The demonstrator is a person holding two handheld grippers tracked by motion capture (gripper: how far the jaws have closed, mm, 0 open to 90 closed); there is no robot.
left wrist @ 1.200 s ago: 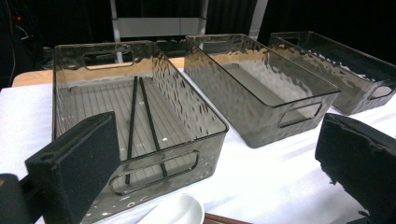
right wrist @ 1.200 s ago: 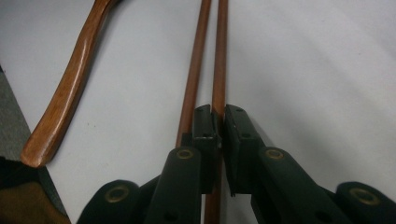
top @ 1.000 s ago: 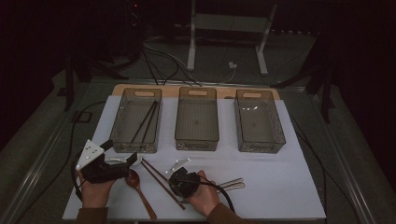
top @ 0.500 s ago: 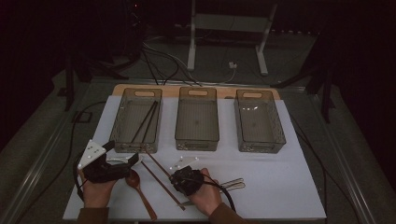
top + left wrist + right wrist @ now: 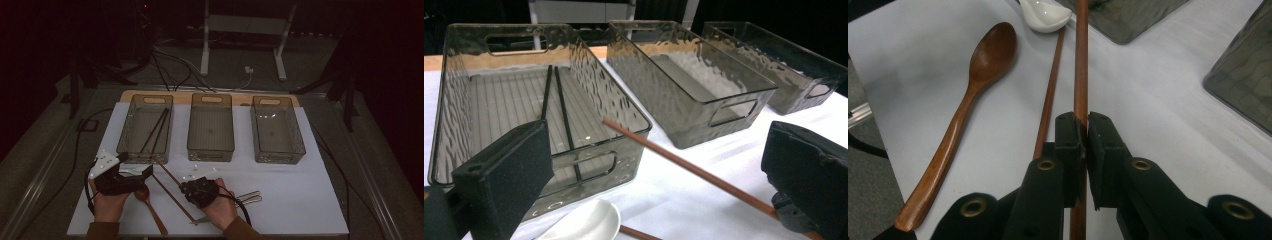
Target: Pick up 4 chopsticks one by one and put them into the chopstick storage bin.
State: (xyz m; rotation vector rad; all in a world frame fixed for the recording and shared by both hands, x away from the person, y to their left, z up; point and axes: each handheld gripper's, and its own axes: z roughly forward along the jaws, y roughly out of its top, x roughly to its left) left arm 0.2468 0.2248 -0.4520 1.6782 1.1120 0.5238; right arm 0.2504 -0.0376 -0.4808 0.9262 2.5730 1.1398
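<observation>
My right hand-held gripper (image 5: 1082,131) is squeezed tight on a long brown wooden chopstick (image 5: 1081,60); my left hand-held gripper (image 5: 659,175) is wide open, holding nothing.

Both forearms come in from the near edge, side by side and close together. The left hand (image 5: 106,204) holds the left gripper (image 5: 142,172) low and level, pointing right, its jaws standing wide apart with nothing between them. The right hand (image 5: 220,207) holds the right gripper (image 5: 1083,131) pointing far-left, its jaws pinched together on a thin brown stick (image 5: 1080,60).
</observation>
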